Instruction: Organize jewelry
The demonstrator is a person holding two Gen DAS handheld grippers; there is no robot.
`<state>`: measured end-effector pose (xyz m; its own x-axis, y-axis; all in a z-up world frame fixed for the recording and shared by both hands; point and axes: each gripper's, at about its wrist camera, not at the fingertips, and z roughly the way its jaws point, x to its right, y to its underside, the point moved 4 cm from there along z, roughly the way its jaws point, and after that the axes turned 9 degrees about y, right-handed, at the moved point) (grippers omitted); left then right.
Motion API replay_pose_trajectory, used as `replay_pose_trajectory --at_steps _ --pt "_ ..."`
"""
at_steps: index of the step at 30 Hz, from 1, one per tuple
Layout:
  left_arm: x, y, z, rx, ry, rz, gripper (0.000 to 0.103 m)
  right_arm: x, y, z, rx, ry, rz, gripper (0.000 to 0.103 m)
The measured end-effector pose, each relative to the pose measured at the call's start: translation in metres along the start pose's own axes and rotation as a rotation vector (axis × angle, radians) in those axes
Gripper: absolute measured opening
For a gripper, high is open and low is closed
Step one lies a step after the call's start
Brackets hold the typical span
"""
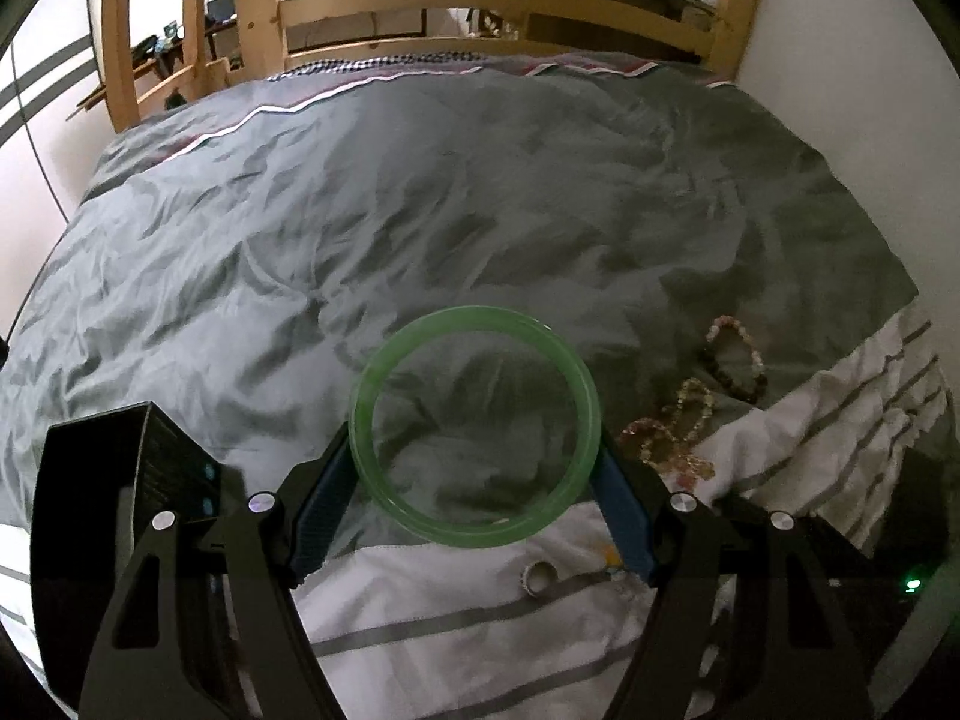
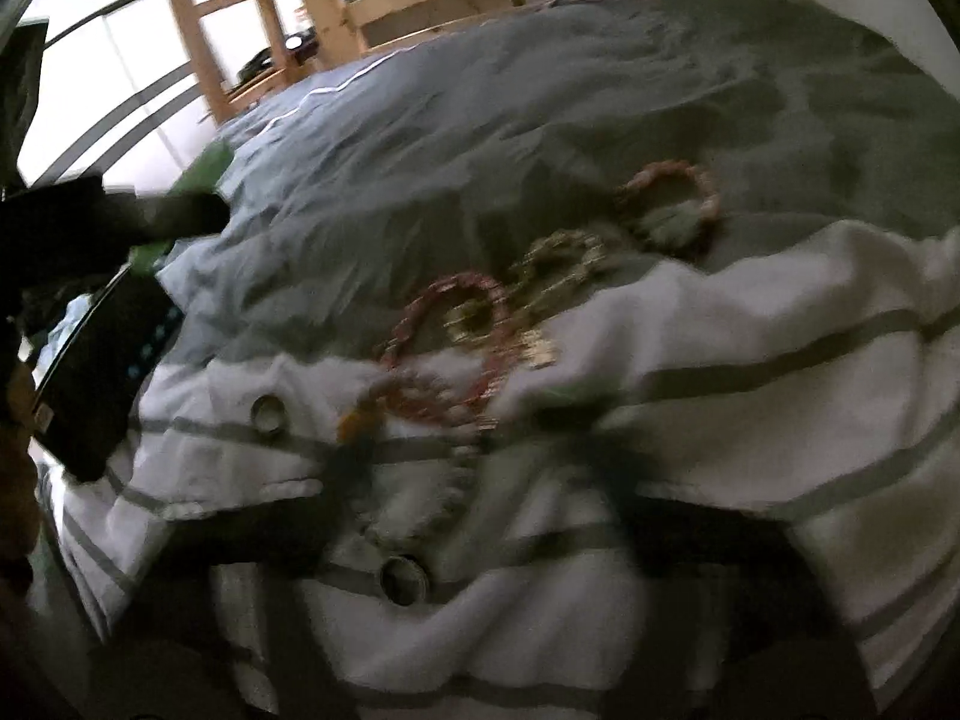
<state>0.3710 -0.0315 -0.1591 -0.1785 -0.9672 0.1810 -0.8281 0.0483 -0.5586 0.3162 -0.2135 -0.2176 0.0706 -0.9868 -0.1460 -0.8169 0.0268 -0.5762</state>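
Note:
My left gripper (image 1: pixel 477 450) is shut on a green bangle (image 1: pixel 384 372), held flat between its blue pads above the bed. Beaded bracelets (image 1: pixel 735 354) and a gold chain (image 1: pixel 678 438) lie to its right; a ring (image 1: pixel 538 577) lies on the white striped cloth (image 1: pixel 456 630) below. In the blurred right wrist view, my right gripper (image 2: pixel 474 438) hovers open over the cloth, just below a pink bead bracelet (image 2: pixel 456 348), a gold chain (image 2: pixel 552 276) and a pink bracelet (image 2: pixel 672 198). Two rings (image 2: pixel 268 413) (image 2: pixel 403 581) lie on the cloth.
A black box (image 1: pixel 132 480) stands at the left beside my left gripper; it also shows in the right wrist view (image 2: pixel 96 372). The grey duvet (image 1: pixel 420 210) covers the bed. A wooden bed frame (image 1: pixel 480 6) runs along the far edge.

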Motion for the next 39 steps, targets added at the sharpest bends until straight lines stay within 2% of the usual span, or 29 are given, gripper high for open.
replay_pose_trajectory --at_steps 1,3,4,6,8,15,24,32,39 --pt "0.001 0.0 -0.001 0.002 0.005 0.003 0.072 -0.003 0.001 0.0 0.006 -0.004 -0.012 0.085" --pt "0.0 0.0 -0.002 0.007 0.005 0.002 0.072 -0.003 0.004 0.005 -0.005 0.074 -0.048 0.044" --pt "-0.001 -0.001 -0.004 0.011 0.004 0.0 0.072 0.001 0.005 0.009 -0.015 0.116 -0.052 0.037" --pt "-0.004 -0.002 -0.009 0.021 0.004 -0.007 0.072 0.008 0.005 0.008 -0.013 0.119 -0.025 0.017" --pt "-0.007 -0.002 -0.019 0.043 0.0 -0.013 0.072 0.013 0.002 0.002 0.007 0.13 -0.003 0.009" --pt "-0.021 0.007 -0.063 0.115 -0.025 -0.039 0.072 0.02 -0.01 -0.039 0.167 0.169 0.035 0.009" --pt "-0.038 0.025 -0.1 0.146 -0.037 -0.059 0.072 0.013 -0.025 -0.088 0.258 0.123 0.047 0.009" --pt "-0.077 0.035 -0.125 0.169 -0.042 -0.126 0.072 -0.025 -0.038 -0.127 0.317 0.079 -0.014 0.009" --pt "-0.123 0.039 -0.144 0.201 -0.06 -0.2 0.072 -0.08 -0.045 -0.126 0.309 -0.013 -0.057 0.009"
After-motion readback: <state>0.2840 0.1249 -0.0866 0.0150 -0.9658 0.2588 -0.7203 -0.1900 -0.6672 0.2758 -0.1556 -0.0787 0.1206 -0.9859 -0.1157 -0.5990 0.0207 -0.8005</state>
